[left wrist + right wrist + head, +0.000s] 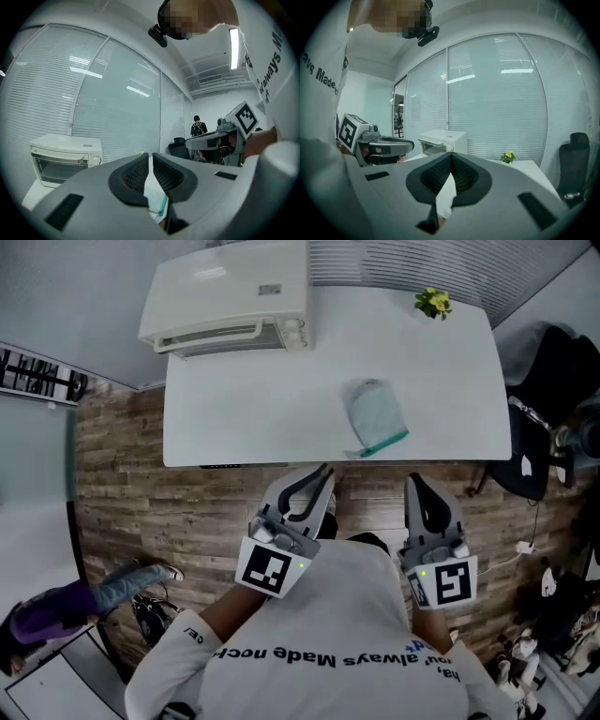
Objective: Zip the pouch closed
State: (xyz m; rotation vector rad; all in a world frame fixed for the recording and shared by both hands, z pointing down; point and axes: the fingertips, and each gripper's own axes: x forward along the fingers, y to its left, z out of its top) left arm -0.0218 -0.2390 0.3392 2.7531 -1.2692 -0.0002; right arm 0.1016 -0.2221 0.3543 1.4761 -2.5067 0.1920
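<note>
A pale teal pouch (377, 418) with a green zip edge lies flat on the white table (234, 418), near its front edge and right of the middle. Both grippers hang close to my body, short of the table's front edge and clear of the pouch. My left gripper (323, 474) has its jaws drawn together with only a thin slit between them. Through that slit in the left gripper view (150, 155) a strip of the pouch (157, 201) shows. My right gripper (417, 482) is shut with nothing in it (451, 154).
A white toaster oven (230, 296) stands at the table's back left and a small yellow flower (433, 303) at its back right. A black office chair (539, 456) stands to the right of the table. A person's purple sleeve (56, 610) shows at the lower left.
</note>
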